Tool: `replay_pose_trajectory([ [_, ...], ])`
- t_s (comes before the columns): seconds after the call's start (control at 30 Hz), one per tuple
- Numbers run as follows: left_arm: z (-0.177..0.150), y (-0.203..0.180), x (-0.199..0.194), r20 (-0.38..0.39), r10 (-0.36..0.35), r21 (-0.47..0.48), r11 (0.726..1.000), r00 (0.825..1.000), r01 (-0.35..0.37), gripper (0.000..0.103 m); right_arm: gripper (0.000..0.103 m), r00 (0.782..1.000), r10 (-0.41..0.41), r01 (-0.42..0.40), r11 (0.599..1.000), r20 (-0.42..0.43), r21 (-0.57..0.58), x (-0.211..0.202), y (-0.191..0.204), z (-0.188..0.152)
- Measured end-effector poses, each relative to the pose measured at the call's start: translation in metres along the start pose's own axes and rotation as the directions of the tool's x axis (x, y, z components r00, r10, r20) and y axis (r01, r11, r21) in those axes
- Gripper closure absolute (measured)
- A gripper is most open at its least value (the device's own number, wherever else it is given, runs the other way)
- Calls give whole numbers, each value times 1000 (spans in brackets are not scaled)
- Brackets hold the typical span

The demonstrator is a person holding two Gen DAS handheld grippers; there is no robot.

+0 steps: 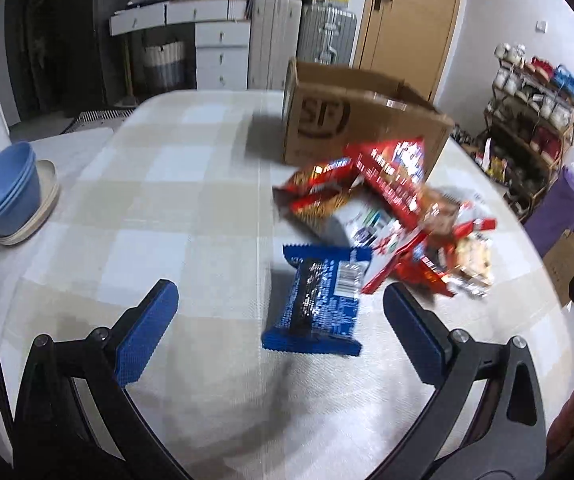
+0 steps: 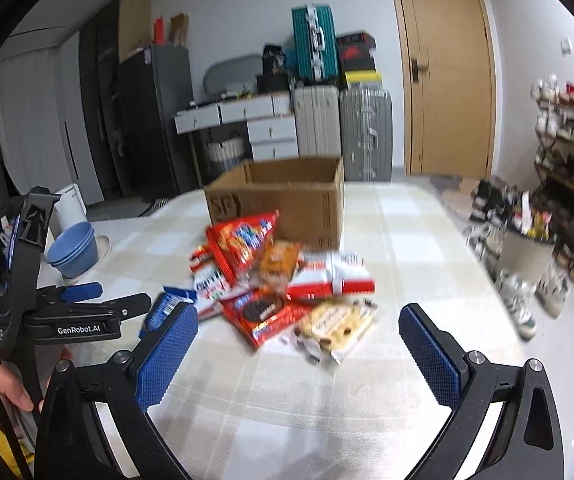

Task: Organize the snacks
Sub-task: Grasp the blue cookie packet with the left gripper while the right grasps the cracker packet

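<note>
Table (image 2: 427, 240) with checked cloth, loaded.
Open cardboard box (image 2: 307, 208) at 12 o'clock; snack packet pile (image 2: 287, 280) touching its front; blue packet (image 1: 317, 300) at 6 o'clock; stacked blue bowls (image 1: 5, 192) at 9 o'clock.

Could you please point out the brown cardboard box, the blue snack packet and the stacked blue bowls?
Brown cardboard box (image 1: 339, 128): left wrist view, printed front wall.
Blue snack packet (image 1: 315, 300): left wrist view, packet middle.
Stacked blue bowls (image 1: 7, 192): left wrist view, outer side.
</note>
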State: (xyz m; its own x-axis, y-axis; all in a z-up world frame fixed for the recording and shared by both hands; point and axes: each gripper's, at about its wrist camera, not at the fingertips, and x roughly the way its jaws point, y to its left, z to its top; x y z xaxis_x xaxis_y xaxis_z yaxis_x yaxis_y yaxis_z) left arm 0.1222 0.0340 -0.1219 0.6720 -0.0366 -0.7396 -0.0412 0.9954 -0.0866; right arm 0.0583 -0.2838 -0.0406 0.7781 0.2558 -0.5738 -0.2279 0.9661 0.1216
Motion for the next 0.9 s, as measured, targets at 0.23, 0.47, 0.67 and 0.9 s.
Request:
replay_pose_trajectory([
  [0.23, 4, -4, 50, -71, -8, 0, 1000, 997, 8, 0, 1, 997, 13, -9, 999, -79, 51, 47, -17, -6],
  [0.47, 14, -6, 77, -114, -28, -1, 1000, 993, 28, 0, 1, 991, 8, 2, 998, -130, 71, 74, -27, -2],
  [0.67, 17, -2, 84, -133, -35, 8, 999, 990, 36, 9, 1, 988, 12, 4, 994, -152, 106, 86, -38, 0],
  [0.9, 13, 0, 79, -123, -12, 56, 998, 992, 19, 31, 1, 988, 17, -2, 995, -156, 96, 84, -34, -5],
])
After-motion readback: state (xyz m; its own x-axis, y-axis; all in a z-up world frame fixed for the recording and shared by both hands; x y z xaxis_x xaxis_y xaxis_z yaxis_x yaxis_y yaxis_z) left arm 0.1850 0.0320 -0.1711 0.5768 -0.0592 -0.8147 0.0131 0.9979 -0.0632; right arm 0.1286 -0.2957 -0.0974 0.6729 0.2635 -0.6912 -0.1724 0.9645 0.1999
